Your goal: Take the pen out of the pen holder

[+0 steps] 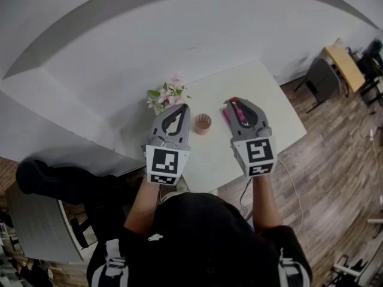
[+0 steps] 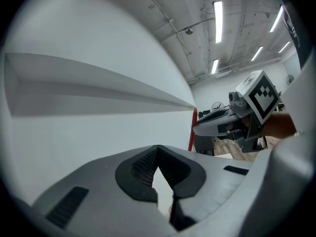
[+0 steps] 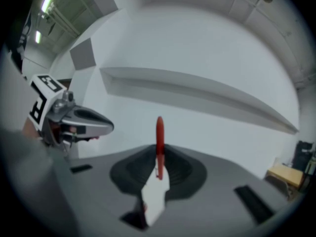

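- Pen (image 3: 159, 138): red, upright, clamped between the closed jaws of the right gripper (image 1: 232, 104); its upper end stands clear above the jaw tips.
- Pen is out of the pen holder (image 1: 203, 123) and not touching it. The holder, a small pinkish cup, stands on the table between the two grippers, just left of the right one.
- Left gripper (image 1: 183, 107): jaw tips together, nothing between them; held level with the right gripper, beside the holder.
- Flowers (image 1: 168, 95): pink and white with green leaves, at the table's far-left corner, just beyond the left gripper.
- Surface: white table (image 1: 269, 103), bare apart from holder and flowers.
- Room: white wall with a long ledge (image 3: 197, 90) behind the table; wood floor (image 1: 335, 154); dark chair (image 1: 320, 79) and a tan desk (image 1: 344, 64) far right; ceiling strip lights (image 2: 217, 15).
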### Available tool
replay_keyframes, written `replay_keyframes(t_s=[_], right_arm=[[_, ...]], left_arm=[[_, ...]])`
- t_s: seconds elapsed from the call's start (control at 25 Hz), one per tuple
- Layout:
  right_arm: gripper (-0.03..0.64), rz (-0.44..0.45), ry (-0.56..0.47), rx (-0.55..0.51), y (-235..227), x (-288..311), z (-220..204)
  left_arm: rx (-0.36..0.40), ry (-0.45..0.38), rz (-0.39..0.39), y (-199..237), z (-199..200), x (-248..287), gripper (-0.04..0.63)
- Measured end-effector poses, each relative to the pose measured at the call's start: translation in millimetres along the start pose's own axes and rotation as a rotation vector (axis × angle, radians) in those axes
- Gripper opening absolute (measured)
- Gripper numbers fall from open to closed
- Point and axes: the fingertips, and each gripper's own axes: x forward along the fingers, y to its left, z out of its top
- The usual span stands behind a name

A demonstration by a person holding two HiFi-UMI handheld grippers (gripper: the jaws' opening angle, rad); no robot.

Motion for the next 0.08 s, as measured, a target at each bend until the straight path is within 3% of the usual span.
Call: replay_keyframes(t_s=[0.08], right_arm=[[0.072, 0.001, 0.001, -0.001, 0.3, -0.1, -0.2]], left_arm=[[0.001, 0.0, -0.001, -0.2, 0.6, 0.4, 0.015]])
